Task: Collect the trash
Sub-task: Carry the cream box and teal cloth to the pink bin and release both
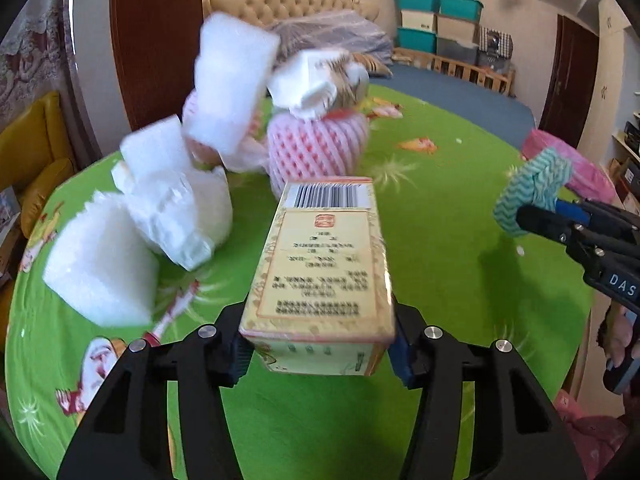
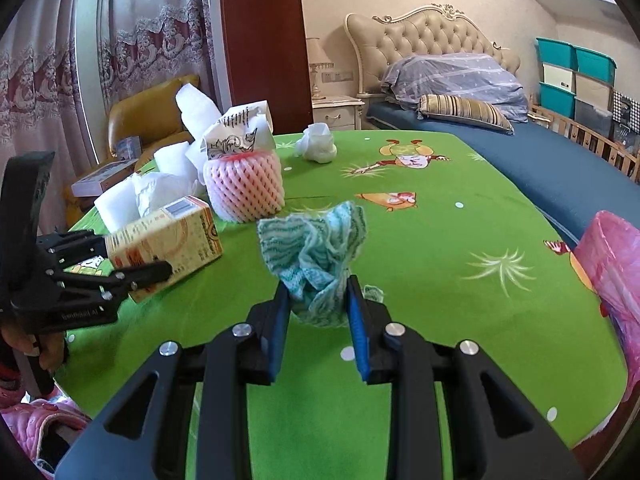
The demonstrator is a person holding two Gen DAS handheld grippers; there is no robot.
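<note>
The left gripper [image 1: 320, 356] pinches a yellow carton [image 1: 320, 276] just above the green table [image 1: 460, 264]; only its view shows the barcode. The right gripper [image 2: 318, 320] clamps a teal cloth [image 2: 316, 248]; only its view shows a white wad [image 2: 316, 144] behind.

Green tablecloth [image 2: 440, 300] — teal zigzag cloth [image 2: 316, 248]

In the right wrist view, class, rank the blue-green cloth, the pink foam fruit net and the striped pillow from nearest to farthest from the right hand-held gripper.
1. Blue-green cloth: clamped in the right hand-held gripper.
2. Pink foam fruit net: mid-table, left.
3. Striped pillow: on the bed, beyond the table.
</note>
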